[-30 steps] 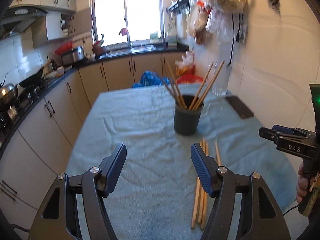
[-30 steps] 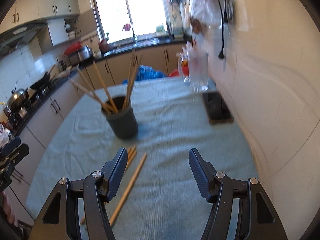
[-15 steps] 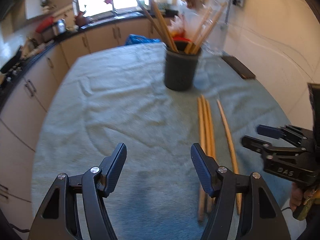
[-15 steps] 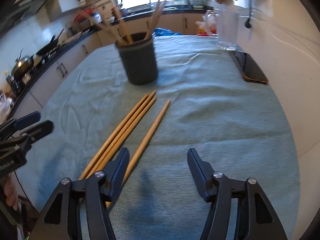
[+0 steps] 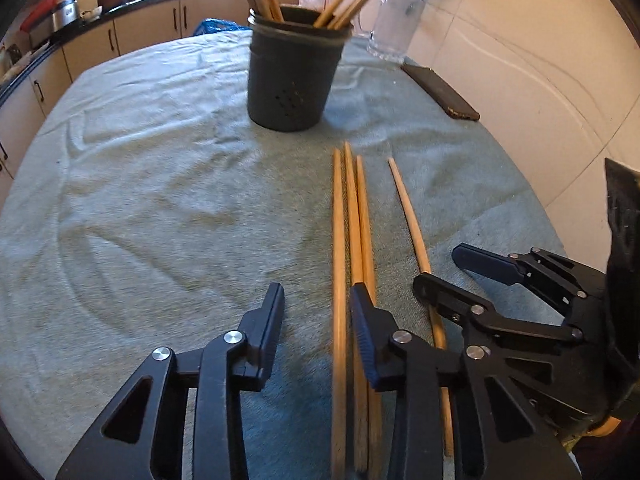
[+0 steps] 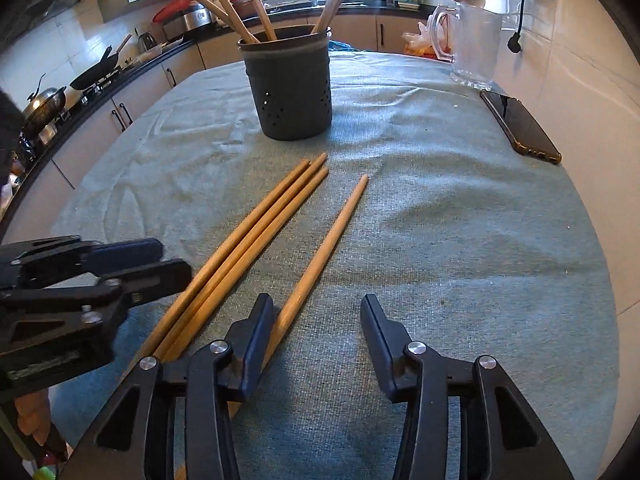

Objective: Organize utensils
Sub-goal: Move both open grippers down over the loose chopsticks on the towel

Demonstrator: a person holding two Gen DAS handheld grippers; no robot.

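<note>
Both my claws, left gripper (image 5: 316,320) and right gripper (image 6: 318,332), gape wide and empty; four chopsticks (image 5: 352,220) lie mid-frame, ungathered, below the part-filled holder (image 5: 294,80) at top.

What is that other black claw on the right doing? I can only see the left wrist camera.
Observer: In the right wrist view, the right gripper is open and holds nothing.
Visitor: Is it lined up on the stick lying by itself?
Observer: Not quite. The single chopstick runs along the inner side of its left finger, at the edge of the gap rather than in the middle.
Visitor: Anything in the room I'm missing?
Observer: Yes, a dark wok sits on the stove along the far left counter.
</note>
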